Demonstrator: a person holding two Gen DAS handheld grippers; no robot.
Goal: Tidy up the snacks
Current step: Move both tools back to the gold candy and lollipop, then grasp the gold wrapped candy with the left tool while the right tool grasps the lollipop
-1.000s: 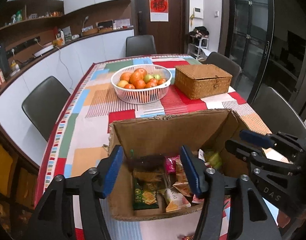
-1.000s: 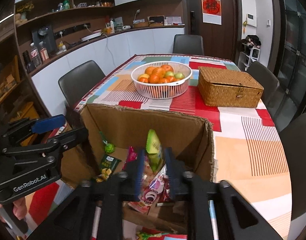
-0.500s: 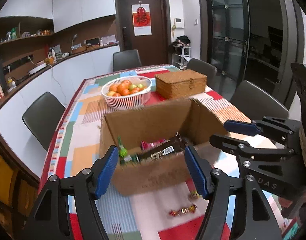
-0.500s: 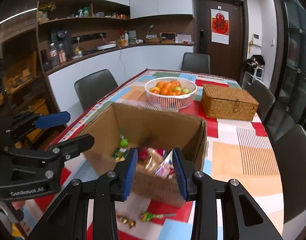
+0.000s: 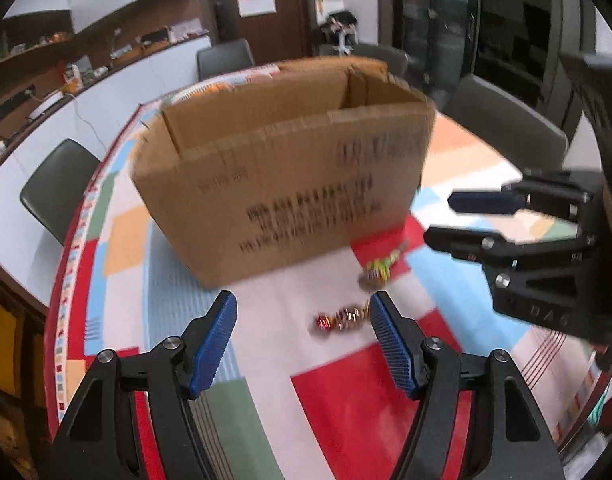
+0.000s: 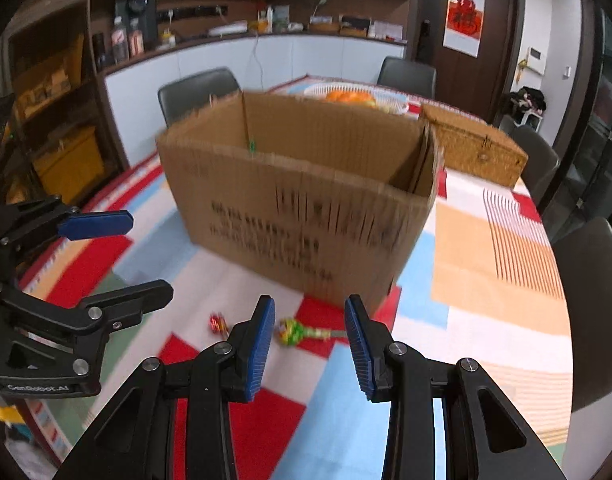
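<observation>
A brown cardboard box (image 5: 289, 168) stands on the patchwork tablecloth, and only its printed front wall (image 6: 306, 200) shows; its contents are hidden. A red and gold wrapped candy (image 5: 342, 318) lies on the cloth in front of it, close to the right fingertip of my left gripper (image 5: 301, 320), which is open and empty. A green and yellow wrapped sweet (image 6: 293, 332) lies beyond my right gripper (image 6: 310, 320), also open with nothing between its pads. The red candy (image 6: 217, 323) sits to its left. Each gripper sees the other at the side: the right gripper (image 5: 466, 220), the left gripper (image 6: 125, 258).
Behind the box are a white basket of oranges (image 6: 358, 98) and a woven lidded box (image 6: 474, 148). Dark chairs (image 5: 53, 188) ring the table (image 6: 486, 260), one at the right (image 6: 590, 300). A counter and shelves line the far wall.
Both grippers have drawn back from over the box and sunk toward the cloth in front of it. The box's inside has gone out of sight, loose candies have come into view, and the left jaws stand wider.
</observation>
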